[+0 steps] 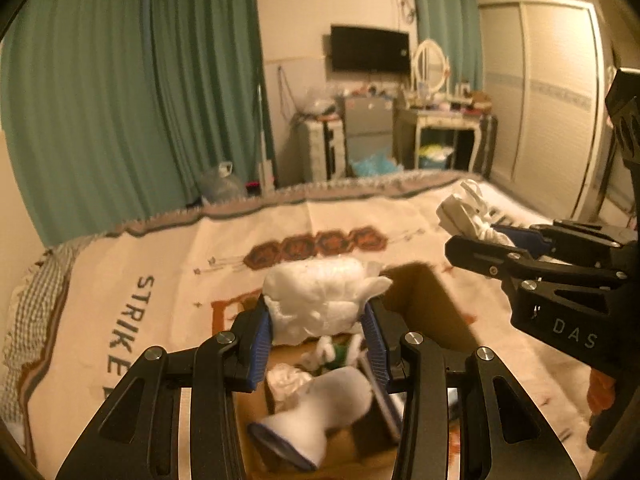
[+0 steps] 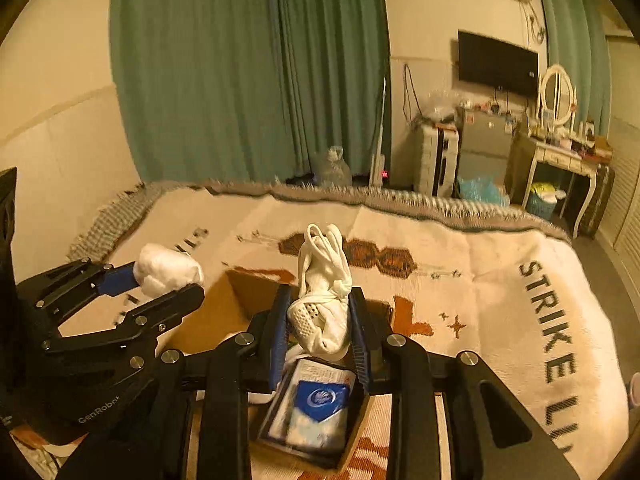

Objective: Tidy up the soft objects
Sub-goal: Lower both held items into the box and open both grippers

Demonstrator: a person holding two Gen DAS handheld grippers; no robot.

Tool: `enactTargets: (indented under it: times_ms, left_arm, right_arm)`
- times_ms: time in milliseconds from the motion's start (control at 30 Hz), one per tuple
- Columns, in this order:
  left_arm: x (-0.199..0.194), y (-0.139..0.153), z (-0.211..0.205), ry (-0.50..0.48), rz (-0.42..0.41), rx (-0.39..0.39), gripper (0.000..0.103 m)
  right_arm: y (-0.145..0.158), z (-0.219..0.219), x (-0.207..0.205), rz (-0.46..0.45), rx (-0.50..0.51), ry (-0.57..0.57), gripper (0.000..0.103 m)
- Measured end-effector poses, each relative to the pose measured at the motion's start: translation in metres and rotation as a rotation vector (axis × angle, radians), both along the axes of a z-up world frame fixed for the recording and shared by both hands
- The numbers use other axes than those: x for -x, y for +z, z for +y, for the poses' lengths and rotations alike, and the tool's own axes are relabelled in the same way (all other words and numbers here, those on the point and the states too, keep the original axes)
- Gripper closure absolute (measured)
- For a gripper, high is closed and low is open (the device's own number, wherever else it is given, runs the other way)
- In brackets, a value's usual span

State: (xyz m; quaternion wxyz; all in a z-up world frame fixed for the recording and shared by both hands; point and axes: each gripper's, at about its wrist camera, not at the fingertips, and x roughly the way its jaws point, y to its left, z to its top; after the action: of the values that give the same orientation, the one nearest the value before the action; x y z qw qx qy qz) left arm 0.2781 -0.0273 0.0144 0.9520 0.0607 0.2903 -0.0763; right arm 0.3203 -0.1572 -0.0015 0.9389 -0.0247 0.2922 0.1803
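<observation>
The left gripper clamps a white cotton wad above an open cardboard box on the blanket. In the box lie a white roll and other blurred soft items. At right, the right gripper pinches white cloth.

Fluffy white cotton wad and soft white knit cloth bundle sit above a matt brown cardboard box. Matt black hand-held gripper has ribbed blue pads. Woven blanket under box.
</observation>
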Motion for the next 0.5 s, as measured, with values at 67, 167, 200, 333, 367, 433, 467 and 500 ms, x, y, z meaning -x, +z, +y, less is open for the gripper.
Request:
enactTargets:
  times_ms: [67, 167, 200, 333, 367, 433, 467, 500]
  left_arm:
    - [-0.012, -0.018, -0.001, 0.003, 0.032, -0.017, 0.063]
    - [-0.026, -0.039, 0.0, 0.005, 0.087, -0.021, 0.063]
    - [-0.03, -0.045, 0.002, 0.004, 0.106, -0.015, 0.063]
    - [-0.035, -0.055, 0.001, -0.003, 0.13, -0.028, 0.06]
    - [-0.035, -0.055, -0.001, -0.004, 0.123, -0.034, 0.06]
    - [-0.033, -0.054, -0.004, 0.01, 0.09, -0.065, 0.053]
    - [-0.034, -0.053, -0.004, 0.031, 0.081, -0.089, 0.045]
    - [-0.032, -0.051, -0.005, 0.048, 0.074, -0.102, 0.029]
  right_arm:
    - [-0.021, 0.005, -0.018, 0.03, 0.026, -0.008, 0.076]
    - [-0.049, 0.007, -0.038, 0.087, 0.023, -0.01, 0.076]
    - [-0.056, 0.006, -0.041, 0.097, 0.017, -0.007, 0.076]
    - [-0.072, 0.003, -0.052, 0.121, 0.005, -0.007, 0.075]
    - [-0.073, 0.002, -0.054, 0.124, 0.003, -0.008, 0.074]
    - [-0.072, -0.001, -0.056, 0.127, -0.005, -0.022, 0.057]
    - [-0.071, 0.0, -0.055, 0.123, -0.008, -0.03, 0.05]
    - [-0.069, 0.0, -0.054, 0.118, -0.01, -0.036, 0.043]
